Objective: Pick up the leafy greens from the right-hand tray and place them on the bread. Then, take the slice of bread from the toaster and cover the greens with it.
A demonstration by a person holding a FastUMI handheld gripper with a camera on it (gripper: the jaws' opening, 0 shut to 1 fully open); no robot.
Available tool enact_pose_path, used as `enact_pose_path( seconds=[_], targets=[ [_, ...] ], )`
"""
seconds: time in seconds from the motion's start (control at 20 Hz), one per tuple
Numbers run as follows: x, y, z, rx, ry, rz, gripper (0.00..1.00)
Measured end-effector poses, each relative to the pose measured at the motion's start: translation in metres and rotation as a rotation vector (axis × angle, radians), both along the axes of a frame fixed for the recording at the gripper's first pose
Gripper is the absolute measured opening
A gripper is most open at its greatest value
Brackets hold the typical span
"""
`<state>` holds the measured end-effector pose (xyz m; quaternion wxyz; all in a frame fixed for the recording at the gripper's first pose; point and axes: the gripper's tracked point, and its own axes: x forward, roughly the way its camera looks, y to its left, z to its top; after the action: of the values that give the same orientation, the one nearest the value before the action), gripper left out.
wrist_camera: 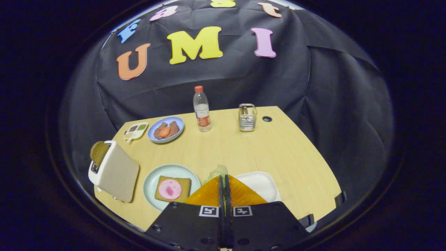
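My gripper (224, 178) has its fingers pressed together, and pale leafy greens (216, 171) stick out at their tips, so it looks shut on them. Just right of the fingers lies the white tray (259, 184). Just left of them a pale green plate (150, 181) carries a slice of bread (184, 184) topped with a pink round of ham (170, 189). Further left a cream toaster (116, 172) stands tilted in this view, with a brown slice of bread (98, 152) poking out of its slot.
Beyond the fingers on the wooden table (244, 150) stand a plastic bottle with a red cap (202, 109) and a metal holder (247, 117). A blue plate of food (166, 129) and a small sauce dish (136, 131) sit at the far left.
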<state>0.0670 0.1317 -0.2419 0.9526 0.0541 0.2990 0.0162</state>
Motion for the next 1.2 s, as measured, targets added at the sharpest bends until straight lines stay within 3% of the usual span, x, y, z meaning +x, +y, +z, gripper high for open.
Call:
enact_pose_path(
  seconds=[0.5,0.65,0.85,1.2],
  targets=[
    [0.006,0.14,-0.006,0.015,0.053,0.217,0.0],
    [0.013,0.177,-0.014,0.039,0.08,0.248,0.0],
    [0.031,0.197,-0.042,0.046,0.128,0.237,0.0],
    [0.071,0.172,-0.083,-0.003,0.191,0.124,0.0]
  ],
)
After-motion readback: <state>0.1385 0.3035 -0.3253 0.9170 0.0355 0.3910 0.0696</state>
